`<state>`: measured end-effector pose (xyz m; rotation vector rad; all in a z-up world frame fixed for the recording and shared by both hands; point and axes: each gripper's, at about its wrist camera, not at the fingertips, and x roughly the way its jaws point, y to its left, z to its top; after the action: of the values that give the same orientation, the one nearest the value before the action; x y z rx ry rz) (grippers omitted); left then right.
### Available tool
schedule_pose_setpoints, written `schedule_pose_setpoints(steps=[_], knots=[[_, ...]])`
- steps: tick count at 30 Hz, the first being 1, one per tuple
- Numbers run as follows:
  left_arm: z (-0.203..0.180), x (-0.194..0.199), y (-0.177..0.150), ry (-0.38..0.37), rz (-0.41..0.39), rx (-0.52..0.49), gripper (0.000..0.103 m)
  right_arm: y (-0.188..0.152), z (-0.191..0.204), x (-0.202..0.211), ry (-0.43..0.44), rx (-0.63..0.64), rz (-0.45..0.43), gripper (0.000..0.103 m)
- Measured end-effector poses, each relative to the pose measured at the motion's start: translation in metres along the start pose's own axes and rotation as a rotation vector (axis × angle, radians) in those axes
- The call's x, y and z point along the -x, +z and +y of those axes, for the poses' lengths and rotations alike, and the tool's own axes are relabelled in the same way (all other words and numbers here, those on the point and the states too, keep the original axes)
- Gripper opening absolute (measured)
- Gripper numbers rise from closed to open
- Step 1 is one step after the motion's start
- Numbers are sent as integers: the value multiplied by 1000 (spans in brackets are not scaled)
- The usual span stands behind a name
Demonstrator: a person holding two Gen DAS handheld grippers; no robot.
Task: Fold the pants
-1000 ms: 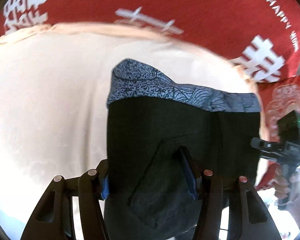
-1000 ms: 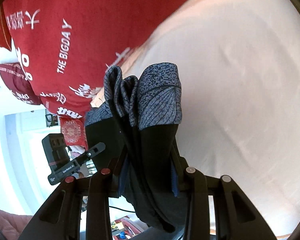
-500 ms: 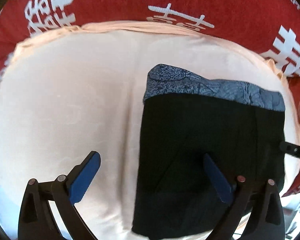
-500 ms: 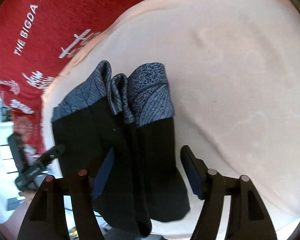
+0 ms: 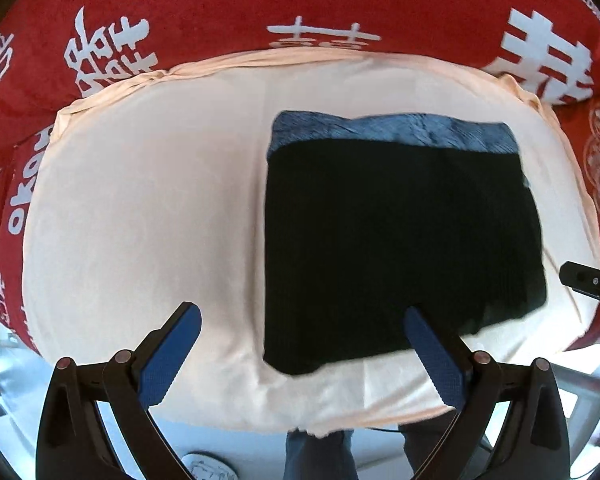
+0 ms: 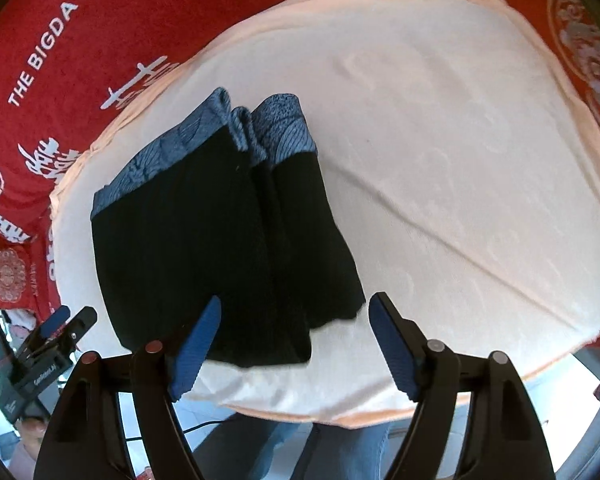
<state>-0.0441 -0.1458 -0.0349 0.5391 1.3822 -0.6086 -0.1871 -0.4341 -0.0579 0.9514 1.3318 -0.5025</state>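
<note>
Pants (image 5: 400,232) lie folded into a dark block on the peach cloth (image 5: 140,208), with the blue patterned waistband (image 5: 392,130) along the far edge. They sit toward the right half of the cloth in my left view, flat and free of both my grippers.

At the far left of that view the red blanket (image 5: 220,8) with white characters wraps around the cloth. Next comes my left gripper (image 5: 300,320), pointing straight down with its jaws spread as wide as they go and nothing between the pads. Its left finger (image 5: 168,356) hangs over bare cloth, and its right finger (image 5: 436,360) hangs over the near edge of the pants, above them, not pressing. Below the near edge of the cloth I see legs in blue jeans (image 5: 320,456). At the right edge a black tip of my other gripper pokes in.

In my right view, the left gripper (image 6: 62,322) shows at the lower left, beside the cloth's edge. Right of it lie the pants (image 6: 204,248), their folded layers bunched in ridges where the waistband (image 6: 256,132) ends. My right gripper (image 6: 296,328) hangs over their near right corner, jaws apart and widening, gripping nothing; the left finger (image 6: 196,344) is above the dark fabric, the right finger (image 6: 392,344) above bare cloth (image 6: 460,160). To the right, the cloth runs wide and wrinkled to the red blanket (image 6: 140,12).
</note>
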Motion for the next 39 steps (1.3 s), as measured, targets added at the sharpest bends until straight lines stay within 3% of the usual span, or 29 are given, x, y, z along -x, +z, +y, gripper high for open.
schedule_pose_setpoints(steps=[4,10,18,39], knots=[[-5,13,-6,28,9,-4,102,-14,15,13,-28,20,-12,91],[-6,31,-10,58,-10,17,102,-30,41,32,-137,101,-67,91],[-6,50,-10,83,-47,22,102,-41,69,48,-205,171,-82,91],[2,79,-3,64,-69,28,102,-53,101,63,-194,184,-32,91]])
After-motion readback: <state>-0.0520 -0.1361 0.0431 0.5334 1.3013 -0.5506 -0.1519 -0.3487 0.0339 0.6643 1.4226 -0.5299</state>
